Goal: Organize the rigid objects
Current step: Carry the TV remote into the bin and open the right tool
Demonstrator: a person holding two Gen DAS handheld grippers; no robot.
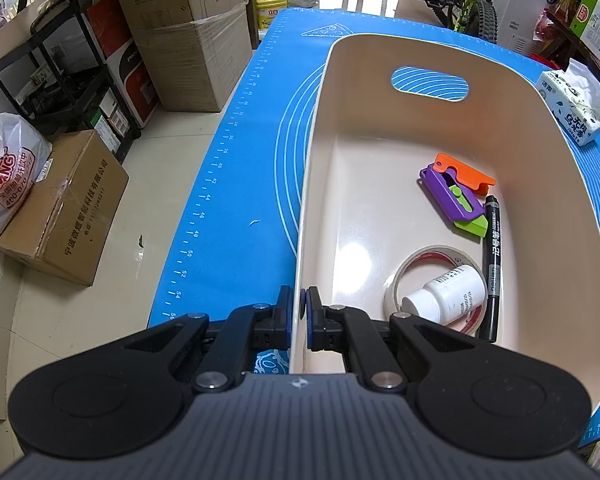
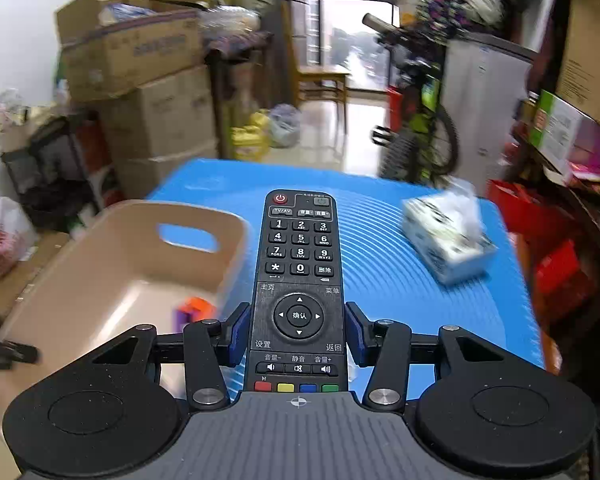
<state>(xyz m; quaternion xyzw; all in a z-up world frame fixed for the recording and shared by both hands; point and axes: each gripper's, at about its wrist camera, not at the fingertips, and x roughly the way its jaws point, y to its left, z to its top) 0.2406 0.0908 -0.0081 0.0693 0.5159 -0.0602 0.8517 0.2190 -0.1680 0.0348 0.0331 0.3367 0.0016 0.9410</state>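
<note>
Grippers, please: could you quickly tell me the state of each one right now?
Left gripper: shut on the near wall of the basket.
Right gripper: shut on the remote control, held lengthwise between its fingers.

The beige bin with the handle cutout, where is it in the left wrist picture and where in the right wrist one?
Left wrist: the beige bin fills the centre and right; the left gripper is clamped on its near-left rim.
Right wrist: the bin sits lower left, blurred, left of the remote held in the right gripper.
Shared landmark: the tissue box on the blue mat.
</note>
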